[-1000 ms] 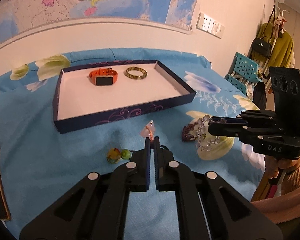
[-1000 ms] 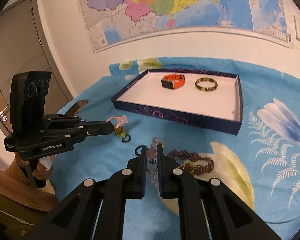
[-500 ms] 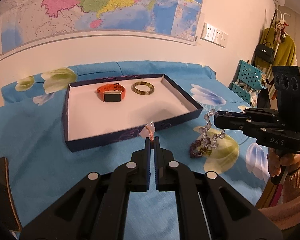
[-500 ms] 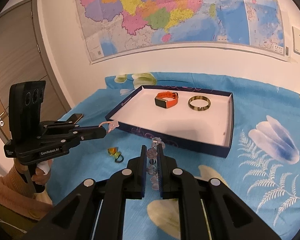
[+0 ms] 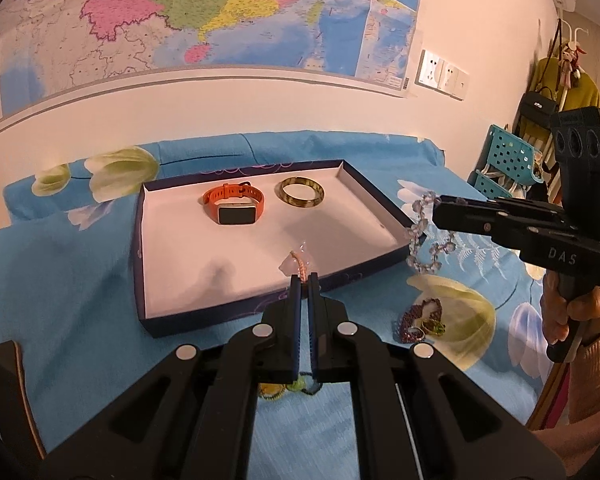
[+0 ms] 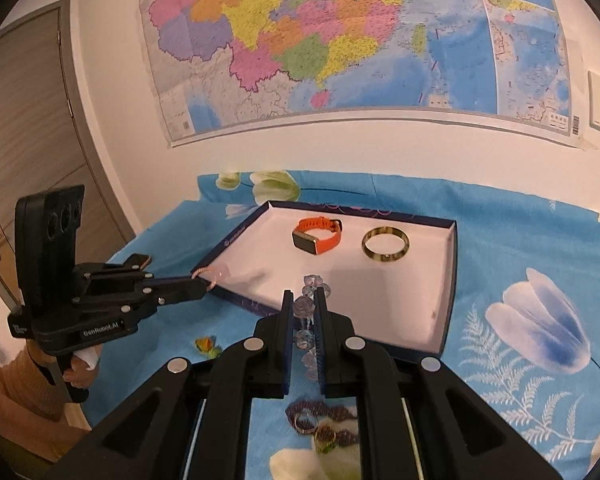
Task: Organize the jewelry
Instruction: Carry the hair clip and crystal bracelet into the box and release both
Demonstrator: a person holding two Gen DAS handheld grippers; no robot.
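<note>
A dark blue tray [image 5: 236, 312] [image 6: 449, 280] with a white floor lies on the blue flowered cloth. In it are an orange watch [image 5: 234, 208] [image 6: 318, 236] and a greenish bangle [image 5: 302, 198] [image 6: 386, 244]. My left gripper [image 5: 304, 278] [image 6: 204, 285] is shut on a pink corded pendant [image 5: 298, 262] [image 6: 216, 274], held over the tray's near rim. At the tray's right corner my right gripper [image 6: 303, 296] [image 5: 436, 210] is shut on a clear bead bracelet [image 6: 304, 308] [image 5: 420, 236], which dangles in the air.
A purple bead bracelet with rings [image 5: 420, 316] [image 6: 320, 420] and small coloured rings [image 5: 288, 388] [image 6: 206, 346] lie on the cloth in front of the tray. A dark flat object [image 5: 8, 380] sits at the left edge. A teal crate [image 5: 508, 160] stands right, a door [image 6: 28, 140] left.
Both grippers have risen and moved toward the tray with their pieces. The clear bead bracelet has lifted off the cloth, leaving the purple bracelet behind.
</note>
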